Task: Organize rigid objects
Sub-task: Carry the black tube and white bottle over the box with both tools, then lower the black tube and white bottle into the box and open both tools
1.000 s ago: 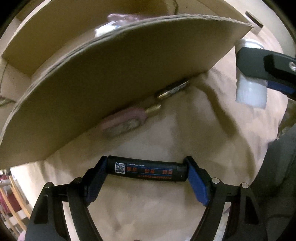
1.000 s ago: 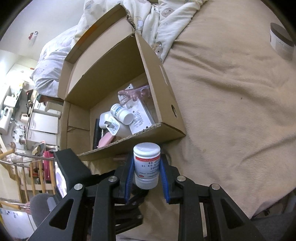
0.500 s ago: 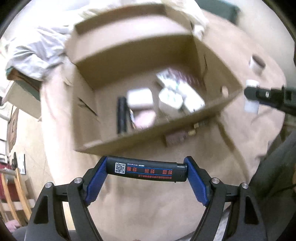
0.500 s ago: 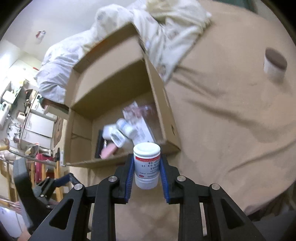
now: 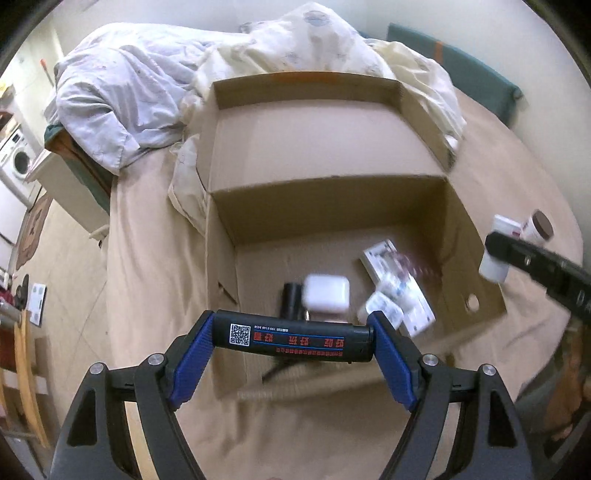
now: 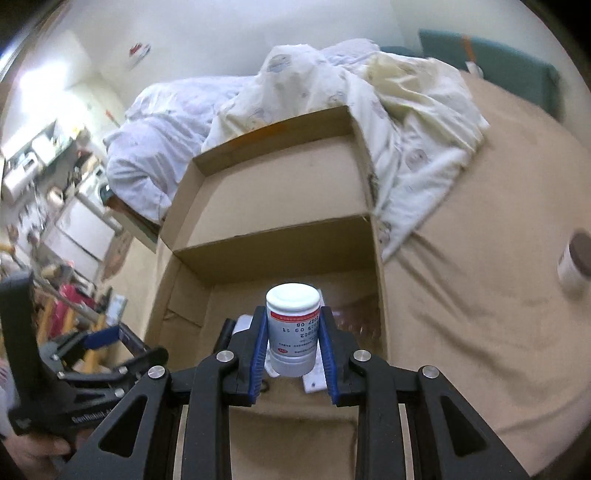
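Left tool [image 5: 291,338] clamped long black cylinder with QR label [image 5: 293,340] endwise, right tool [image 6: 293,349] gripped white capped pill bottle [image 6: 293,328] by sides; both hovered over open brown cardboard box [image 5: 325,199] on bed, likely for dropping in.

A tan bedsheet [image 5: 147,229] is covering the bed across most of the frame, with a crumpled white duvet [image 5: 122,96] piling up at the upper left and a teal headboard [image 5: 461,70] showing at the upper right. A washing machine [image 5: 16,162] is standing at the left edge. Pale walls [image 6: 221,33] are catching light.
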Available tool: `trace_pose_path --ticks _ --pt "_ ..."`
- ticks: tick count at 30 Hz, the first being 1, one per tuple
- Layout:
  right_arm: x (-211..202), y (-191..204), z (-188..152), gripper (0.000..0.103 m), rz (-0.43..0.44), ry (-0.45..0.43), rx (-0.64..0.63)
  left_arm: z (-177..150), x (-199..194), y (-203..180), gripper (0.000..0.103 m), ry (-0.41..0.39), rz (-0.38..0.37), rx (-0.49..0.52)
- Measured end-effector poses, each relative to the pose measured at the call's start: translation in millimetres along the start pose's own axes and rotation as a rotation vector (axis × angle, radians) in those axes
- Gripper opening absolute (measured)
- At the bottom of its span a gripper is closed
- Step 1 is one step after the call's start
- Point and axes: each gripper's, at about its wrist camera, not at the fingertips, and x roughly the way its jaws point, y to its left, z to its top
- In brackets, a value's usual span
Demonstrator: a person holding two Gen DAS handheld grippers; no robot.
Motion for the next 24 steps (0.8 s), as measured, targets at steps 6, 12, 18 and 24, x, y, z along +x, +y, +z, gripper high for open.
trace_pose_path --ticks 6,12,18,24 --pt "36.5 11.9 5.2 0.029 -0.010 0.079 -0.054 13.3 28.1 -5.7 0.080 0.019 0.046 -0.003" --pt "60.3 25.3 3.3 0.029 -0.030 0.129 -0.109 12.8 54.9 -9.3 0.080 0.040 0.048 0.005" --pt "86.0 18.3 -6.7 0.029 -0.050 0.244 -0.070 5.7 77.1 -8.8 0.080 0.079 0.073 0.015" --pt "97.7 10.5 -12.3 0.029 -0.050 0.297 -0.032 3.0 87.3 -16.8 0.080 0.099 0.071 0.043"
